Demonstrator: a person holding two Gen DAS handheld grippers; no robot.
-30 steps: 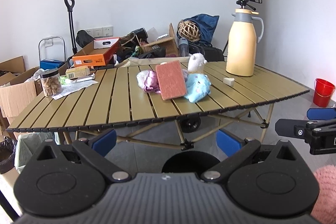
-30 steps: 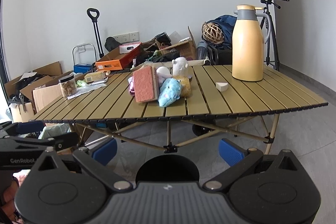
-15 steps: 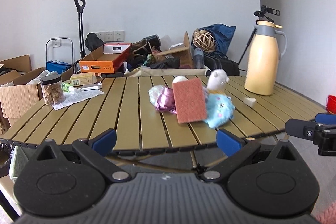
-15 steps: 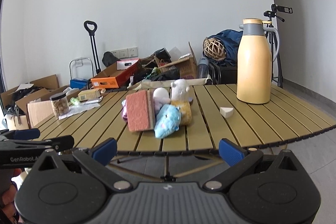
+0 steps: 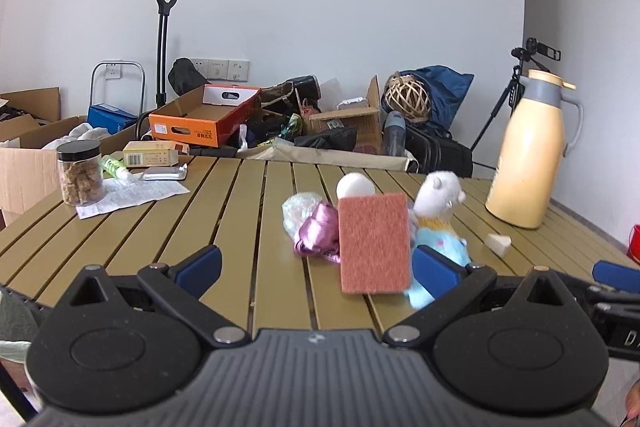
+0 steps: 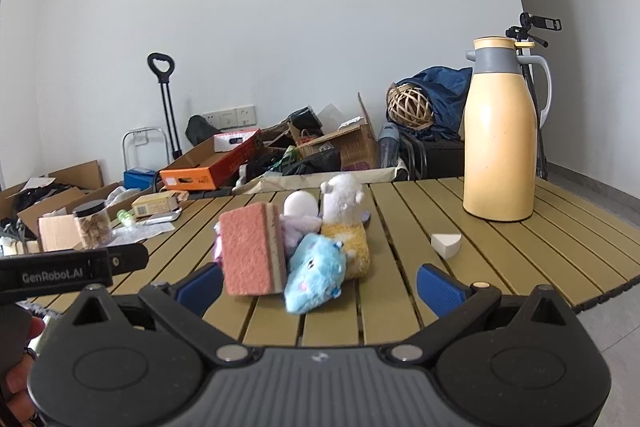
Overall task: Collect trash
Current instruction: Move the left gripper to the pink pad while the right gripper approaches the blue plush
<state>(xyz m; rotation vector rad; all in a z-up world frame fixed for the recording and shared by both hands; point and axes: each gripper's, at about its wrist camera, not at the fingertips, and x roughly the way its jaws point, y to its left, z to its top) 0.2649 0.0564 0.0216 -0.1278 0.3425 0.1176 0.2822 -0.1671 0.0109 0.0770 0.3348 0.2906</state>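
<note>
Both grippers hung spread and empty before a heap of odds and ends on the slatted table.

In the left wrist view the left gripper stood wide apart at the lower middle of the frame, holding nothing; the pink sponge stood on edge just above and between its blue tips, with crumpled purple wrapping to its left and a blue plush toy to its right. In the right wrist view the right gripper was likewise spread and empty; the sponge sat above its left tip, the blue plush at centre, a white wedge at right, a yellow jug upper right.
</note>
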